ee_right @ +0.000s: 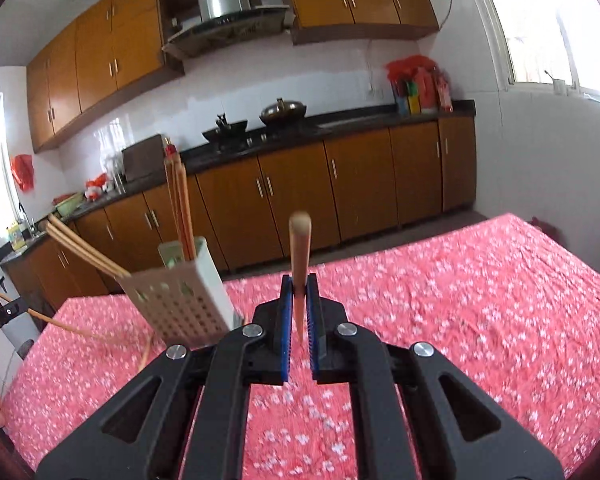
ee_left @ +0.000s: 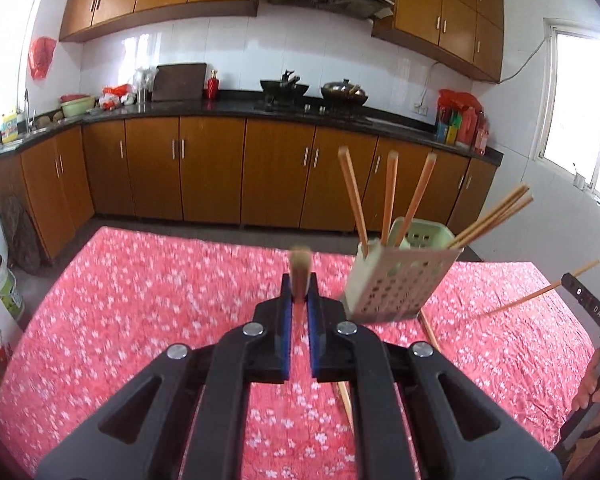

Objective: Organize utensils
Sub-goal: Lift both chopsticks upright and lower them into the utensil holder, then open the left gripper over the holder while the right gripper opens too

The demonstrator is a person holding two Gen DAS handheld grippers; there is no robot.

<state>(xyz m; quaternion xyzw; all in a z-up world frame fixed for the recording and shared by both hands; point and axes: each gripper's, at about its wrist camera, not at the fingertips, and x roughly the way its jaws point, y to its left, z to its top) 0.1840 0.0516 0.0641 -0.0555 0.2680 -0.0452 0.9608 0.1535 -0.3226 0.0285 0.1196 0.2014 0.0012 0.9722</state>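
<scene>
Both grippers are pretty much the same build: chunky matte black plastic linkage arms with triangular cutouts, four round silver pivot bolts across the middle of the frame, and two narrow black fingers lined with ribbed blue pads. That goes for the left gripper [ee_left: 299,292] and the right gripper [ee_right: 299,292] alike. At the right edge of the left wrist view you can see the other gripper's black side bar with a small screw and white lettering, plus a hand [ee_left: 594,388] wrapped around its black handle.
</scene>
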